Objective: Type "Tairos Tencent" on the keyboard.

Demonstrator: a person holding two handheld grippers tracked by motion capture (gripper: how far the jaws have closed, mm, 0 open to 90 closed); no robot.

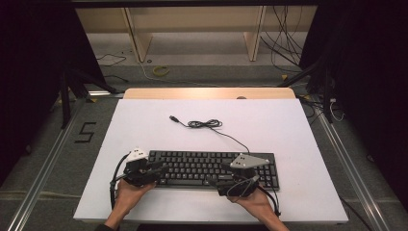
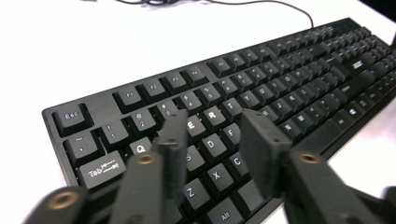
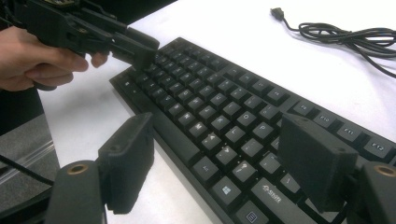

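— Keyboard (image 1: 211, 167) lay on the white desk (image 1: 269, 125), toward its near edge. And the jaws?
— Left gripper (image 2: 212, 140) parted over the letter keys, holding nothing; right gripper (image 3: 219, 158) spread wide above the keyboard's front edge.

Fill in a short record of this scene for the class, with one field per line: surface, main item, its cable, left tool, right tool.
surface: white table top
main item: black keyboard, flat near the front edge
cable: runs from the keyboard's back edge to a loose coil, plug lying free
left tool: over the keyboard's left end, jaws apart above the letter keys, nothing between them
right tool: at the keyboard's right half, jaws wide apart, one beside the front edge and one over the keys, gripping nothing
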